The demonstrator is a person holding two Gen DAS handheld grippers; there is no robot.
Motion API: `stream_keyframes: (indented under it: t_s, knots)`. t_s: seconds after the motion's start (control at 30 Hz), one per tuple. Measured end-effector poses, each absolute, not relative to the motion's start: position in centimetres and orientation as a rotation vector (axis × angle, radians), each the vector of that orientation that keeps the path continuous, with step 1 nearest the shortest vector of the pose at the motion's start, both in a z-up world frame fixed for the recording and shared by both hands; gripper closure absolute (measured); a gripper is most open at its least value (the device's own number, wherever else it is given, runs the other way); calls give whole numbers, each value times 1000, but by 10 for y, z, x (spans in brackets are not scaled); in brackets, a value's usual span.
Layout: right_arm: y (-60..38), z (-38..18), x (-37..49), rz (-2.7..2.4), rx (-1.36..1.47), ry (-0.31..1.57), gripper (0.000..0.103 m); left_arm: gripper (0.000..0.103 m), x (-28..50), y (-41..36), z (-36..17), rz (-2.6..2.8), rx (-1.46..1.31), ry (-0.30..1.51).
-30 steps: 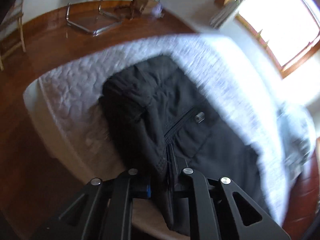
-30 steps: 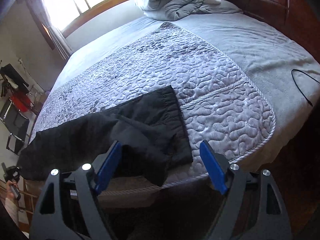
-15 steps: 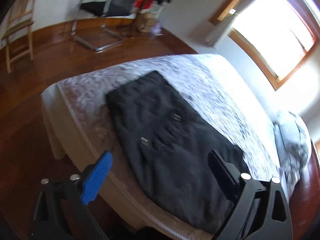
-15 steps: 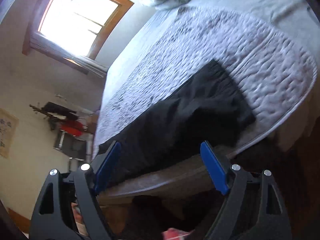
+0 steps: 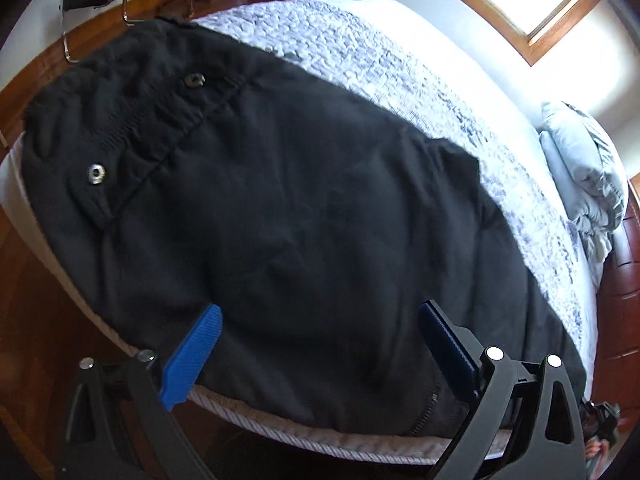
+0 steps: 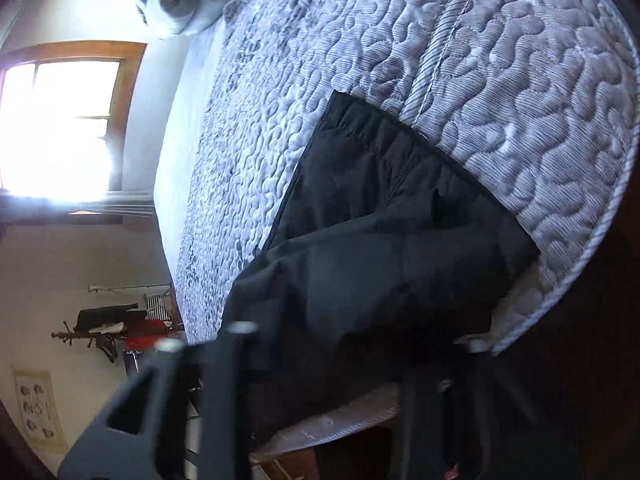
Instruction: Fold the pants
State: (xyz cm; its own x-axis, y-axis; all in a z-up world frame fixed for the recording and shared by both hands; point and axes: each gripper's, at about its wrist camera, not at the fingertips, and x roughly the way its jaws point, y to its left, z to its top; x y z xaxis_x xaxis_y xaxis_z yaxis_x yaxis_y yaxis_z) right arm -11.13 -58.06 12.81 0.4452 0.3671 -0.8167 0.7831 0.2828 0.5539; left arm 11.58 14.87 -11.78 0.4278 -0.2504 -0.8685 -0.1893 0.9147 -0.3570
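The black pants (image 5: 304, 208) lay flat on the bed (image 5: 360, 52). The left gripper (image 5: 320, 344) was wide apart above them. The right gripper (image 6: 352, 344) was too dark to tell.

Black pants (image 6: 384, 248) on quilted bedspread (image 6: 500, 80) near its edge; right gripper (image 6: 352, 344) fingertips hidden in fabric.

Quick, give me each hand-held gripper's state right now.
Left hand-held gripper: open, over the black pants, holding nothing.
Right hand-held gripper: cannot tell; fingertips hidden against the pants.

Blown-out window (image 6: 60, 128) glare, strong fisheye curvature, dim blurred right-wrist foreground
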Motion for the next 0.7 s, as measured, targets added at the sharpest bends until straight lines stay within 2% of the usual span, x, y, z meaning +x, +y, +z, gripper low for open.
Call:
stream_keyframes:
  t_s: [0.1, 0.23, 0.33, 0.47, 0.57, 0.63, 0.7]
  knots:
    - [-574, 157, -81, -271, 1200, 1110, 97, 4, 124, 147, -127, -50, -419, 1154]
    - [-545, 237, -61, 128, 1025, 817, 98, 4, 130, 144, -128, -55, -420, 1170]
    - [-537, 258, -82, 202, 965, 745, 98, 4, 134, 146, -131, -64, -423, 1167]
    - [-556, 198, -124, 20, 1083, 882, 96, 4, 137, 153, -136, -63, -379, 1182]
    - [-571, 136, -156, -182, 1096, 1079, 90, 4, 141, 141, -138, -48, -324, 1204]
    - [-576, 111, -172, -269, 1075, 1172, 75, 4, 145, 135, -138, -33, -299, 1215]
    - [-581, 105, -183, -259, 1134, 1160, 73, 4, 148, 131, -138, -21, -293, 1219]
